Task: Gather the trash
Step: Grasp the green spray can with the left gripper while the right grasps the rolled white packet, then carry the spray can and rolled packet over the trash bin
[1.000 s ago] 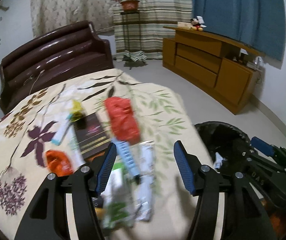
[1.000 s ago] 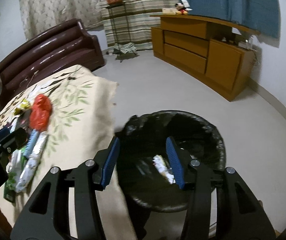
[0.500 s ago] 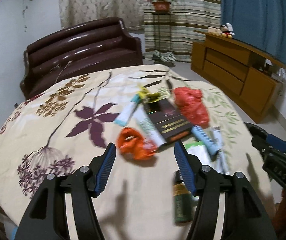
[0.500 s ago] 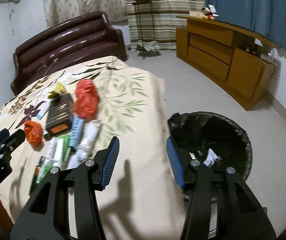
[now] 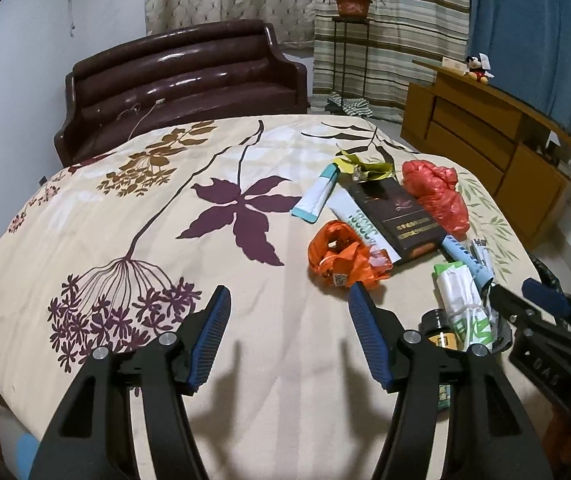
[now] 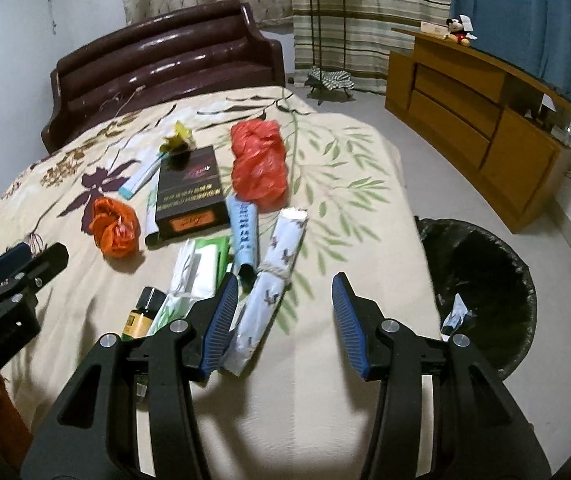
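Both the left tongs [image 5: 288,336] and the right tongs [image 6: 285,316] hang released and empty over the floral cloth of the bench [image 5: 221,160]. The left pair is just short of the crumpled orange wrapper [image 5: 343,258]; the right pair's left finger is beside the white patterned packet [image 6: 269,288]. More trash lies clustered near the dark box [image 6: 191,196], namely a red plastic bag [image 6: 259,164], a blue tube [image 6: 244,236] and what looks like a small dark bottle [image 6: 141,316], while the black-lined bin [image 6: 485,280] stands on the floor to the right of the bench, holding a scrap.
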Action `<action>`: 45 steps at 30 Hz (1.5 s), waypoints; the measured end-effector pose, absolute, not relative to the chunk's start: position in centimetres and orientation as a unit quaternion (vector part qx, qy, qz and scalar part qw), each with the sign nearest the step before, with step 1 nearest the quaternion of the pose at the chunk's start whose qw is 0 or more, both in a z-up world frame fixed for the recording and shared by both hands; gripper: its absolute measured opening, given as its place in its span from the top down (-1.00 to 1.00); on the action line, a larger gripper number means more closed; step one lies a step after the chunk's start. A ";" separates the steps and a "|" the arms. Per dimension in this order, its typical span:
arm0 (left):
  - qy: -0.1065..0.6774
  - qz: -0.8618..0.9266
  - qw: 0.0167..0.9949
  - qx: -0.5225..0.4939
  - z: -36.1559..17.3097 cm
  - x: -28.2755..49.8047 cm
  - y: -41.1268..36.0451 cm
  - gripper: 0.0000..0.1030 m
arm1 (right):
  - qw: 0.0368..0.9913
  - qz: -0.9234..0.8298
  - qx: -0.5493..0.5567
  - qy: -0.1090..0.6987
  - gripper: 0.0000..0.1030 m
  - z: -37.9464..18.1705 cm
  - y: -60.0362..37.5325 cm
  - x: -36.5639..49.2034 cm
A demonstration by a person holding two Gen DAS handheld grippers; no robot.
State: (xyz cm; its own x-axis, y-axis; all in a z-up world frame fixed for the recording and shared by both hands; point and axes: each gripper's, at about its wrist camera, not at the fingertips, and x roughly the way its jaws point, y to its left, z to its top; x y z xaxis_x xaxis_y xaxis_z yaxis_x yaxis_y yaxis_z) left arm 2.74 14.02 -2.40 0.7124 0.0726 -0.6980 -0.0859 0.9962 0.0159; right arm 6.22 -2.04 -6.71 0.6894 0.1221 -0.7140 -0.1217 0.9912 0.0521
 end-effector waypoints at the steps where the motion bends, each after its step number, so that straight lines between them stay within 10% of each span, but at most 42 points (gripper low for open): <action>1: 0.377 0.042 0.925 -0.010 -2.5 2.7 14.1 -0.17 | 0.918 0.065 -0.002 0.392 0.07 -6.9 -1.8 6.3; 7: 0.381 0.033 0.924 -0.012 -2.8 2.4 13.9 -0.20 | 0.912 0.058 -0.006 0.406 0.15 -7.8 -1.6 6.4; 13: 0.381 0.023 0.924 -0.006 -3.0 2.2 12.7 -0.20 | 0.912 0.055 -0.011 0.406 0.67 -7.7 -2.2 6.2; 45: 0.411 -0.018 0.911 0.021 -5.2 2.1 7.6 -0.24 | 0.917 0.048 0.029 0.395 0.68 -6.9 -7.2 4.1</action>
